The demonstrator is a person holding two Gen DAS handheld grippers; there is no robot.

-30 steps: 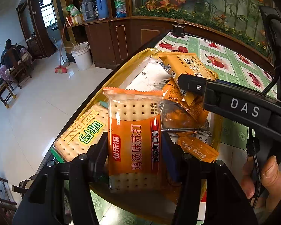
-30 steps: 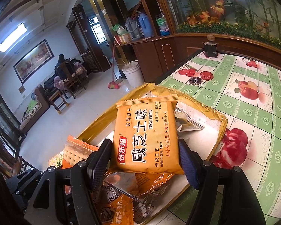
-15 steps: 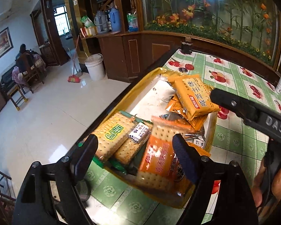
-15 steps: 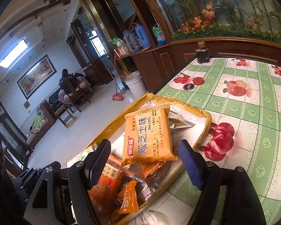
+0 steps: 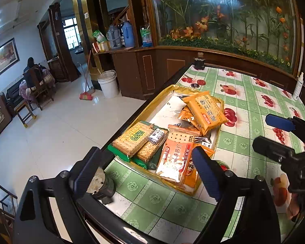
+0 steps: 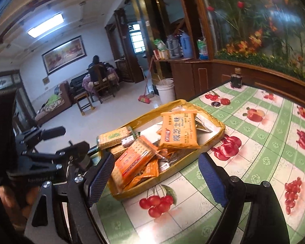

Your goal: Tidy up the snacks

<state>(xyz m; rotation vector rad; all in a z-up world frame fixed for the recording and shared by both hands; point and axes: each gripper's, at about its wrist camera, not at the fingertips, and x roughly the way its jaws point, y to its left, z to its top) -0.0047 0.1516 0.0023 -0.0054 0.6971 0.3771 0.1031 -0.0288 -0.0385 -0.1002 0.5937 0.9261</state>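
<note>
Black gripper frames, silver screws, blue ribbed fingers.

Bare tablecloth right of the heaped snack tray lies open.

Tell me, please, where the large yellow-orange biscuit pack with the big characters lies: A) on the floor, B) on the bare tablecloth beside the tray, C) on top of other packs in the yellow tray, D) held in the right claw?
C: the yellow-orange biscuit pack rests on other wrappers inside the yellow tray, with no claw touching it.
</note>
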